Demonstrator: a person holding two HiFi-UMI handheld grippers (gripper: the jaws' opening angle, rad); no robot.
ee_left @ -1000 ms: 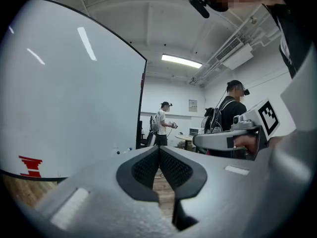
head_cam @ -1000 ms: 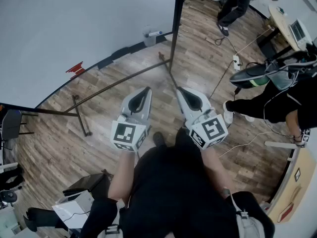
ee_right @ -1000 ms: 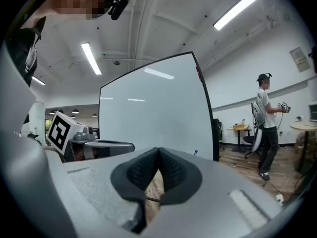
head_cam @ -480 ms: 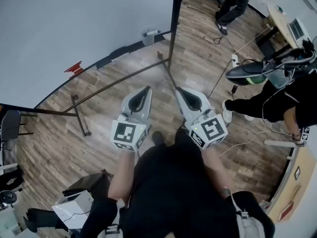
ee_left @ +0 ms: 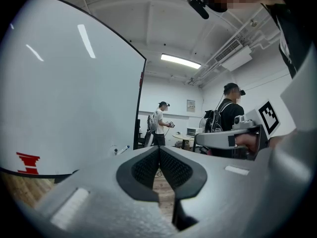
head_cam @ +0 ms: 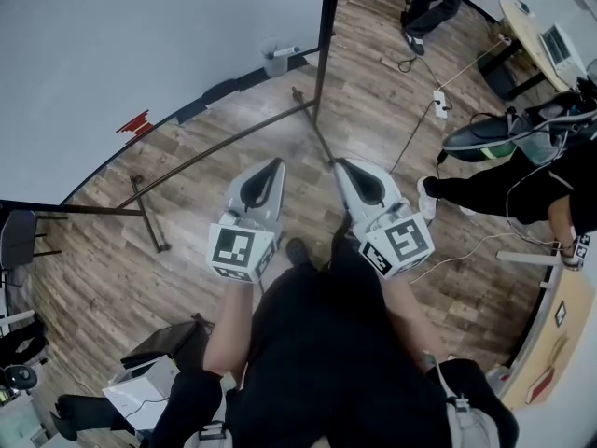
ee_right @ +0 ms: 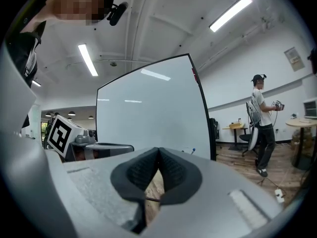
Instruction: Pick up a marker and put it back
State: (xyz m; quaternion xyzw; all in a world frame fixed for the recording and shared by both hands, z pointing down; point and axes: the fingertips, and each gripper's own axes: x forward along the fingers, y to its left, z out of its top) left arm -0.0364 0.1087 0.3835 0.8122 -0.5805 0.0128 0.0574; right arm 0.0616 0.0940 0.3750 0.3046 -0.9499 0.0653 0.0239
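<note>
A marker with a blue cap (head_cam: 287, 52) lies by a small holder (head_cam: 274, 64) at the whiteboard's lower edge, far ahead of both grippers. It also shows as a small marker (ee_left: 123, 149) in the left gripper view and a tiny marker (ee_right: 191, 151) in the right gripper view. My left gripper (head_cam: 276, 164) and right gripper (head_cam: 340, 165) are held side by side above the wooden floor, in front of the person's body. Both are shut with nothing between the pads, seen at the left gripper (ee_left: 159, 150) and right gripper (ee_right: 158, 151).
The big whiteboard (head_cam: 140, 45) stands on a dark metal frame with floor legs (head_cam: 149, 215). A red mark (head_cam: 137, 121) sits at its lower edge. One person (head_cam: 424, 3) stands far right; another (head_cam: 522, 189) sits at right. A cable and power strip (head_cam: 437, 101) lie on the floor.
The head view has shifted slightly, so the board and floor sit a bit higher in frame. Both grippers stay shut and side by side, hardly moved.
</note>
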